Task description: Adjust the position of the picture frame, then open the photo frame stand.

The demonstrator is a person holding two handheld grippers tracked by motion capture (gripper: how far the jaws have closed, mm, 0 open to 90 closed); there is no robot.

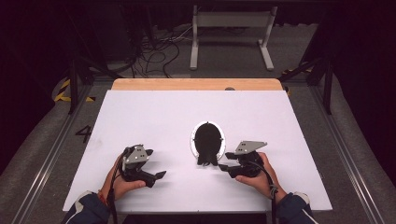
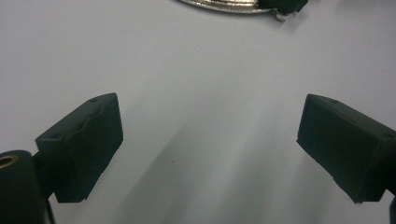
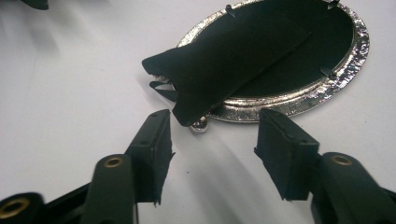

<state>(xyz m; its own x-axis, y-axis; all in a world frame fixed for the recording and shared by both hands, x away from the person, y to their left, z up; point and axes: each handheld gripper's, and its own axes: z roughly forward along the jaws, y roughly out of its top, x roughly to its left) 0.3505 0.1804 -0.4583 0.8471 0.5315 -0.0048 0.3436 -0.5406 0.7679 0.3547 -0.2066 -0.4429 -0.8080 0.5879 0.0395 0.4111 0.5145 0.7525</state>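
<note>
Oval silver-rimmed picture frame (image 3: 299, 100) lying face down at mid white bench (image 1: 154, 116), its black velvet backing and easel flap (image 3: 219, 65) hiding the front. Right gripper (image 3: 212, 154) hovering just beside its near end, fingers (image 3: 152, 149) standing apart, empty. Left gripper (image 2: 210, 140) resting well apart, fingers wide, empty; frame cut off at the top of its view.

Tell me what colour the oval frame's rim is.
Shiny silver, around a black back; the oval frame shows best in the right gripper view.
</note>
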